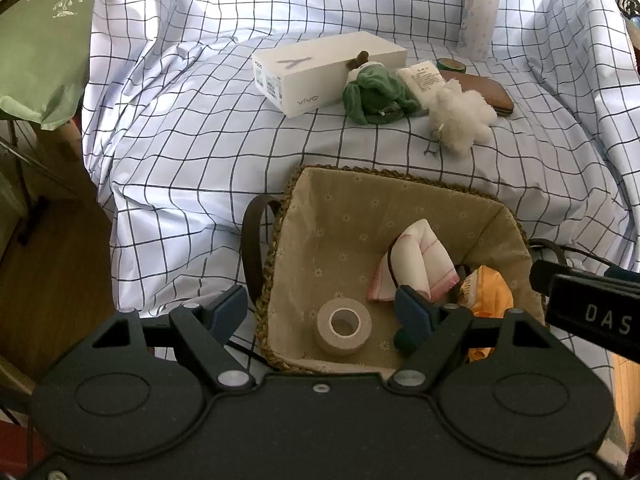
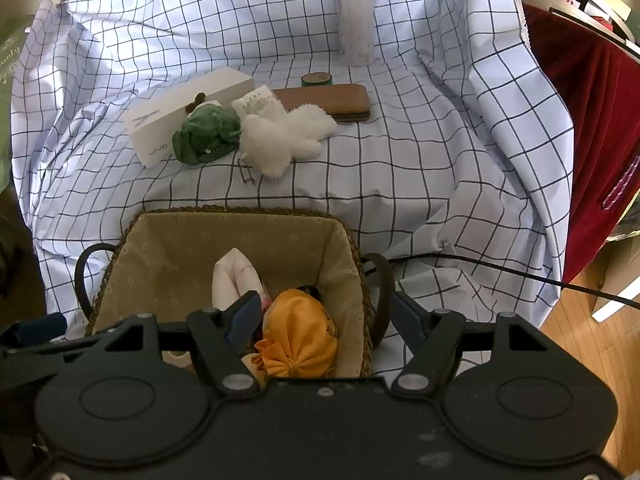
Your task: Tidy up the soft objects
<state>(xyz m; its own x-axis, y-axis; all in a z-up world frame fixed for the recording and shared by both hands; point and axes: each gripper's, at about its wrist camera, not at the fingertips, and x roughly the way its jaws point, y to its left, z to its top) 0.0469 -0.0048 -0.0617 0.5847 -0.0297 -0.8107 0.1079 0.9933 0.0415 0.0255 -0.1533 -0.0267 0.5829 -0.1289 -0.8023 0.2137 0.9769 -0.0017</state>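
The green toy (image 1: 374, 94) and white plush (image 1: 460, 114) lie touching mid-desk beside the white box (image 1: 320, 74). The basket (image 1: 400, 200) at the near edge holds a cloth (image 1: 416, 264), tape roll (image 1: 344, 326) and orange pouch (image 2: 300, 330). Left tongs (image 1: 320, 312) and right tongs (image 2: 326, 316) hover spread, holding nothing.

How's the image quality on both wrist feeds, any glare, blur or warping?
Left wrist view: sharp; grid lines of the checked cloth bow from fisheye; bright patch upper centre. Right wrist view: sharp, similar bowing; the tall white and lilac bottle looks washed out.
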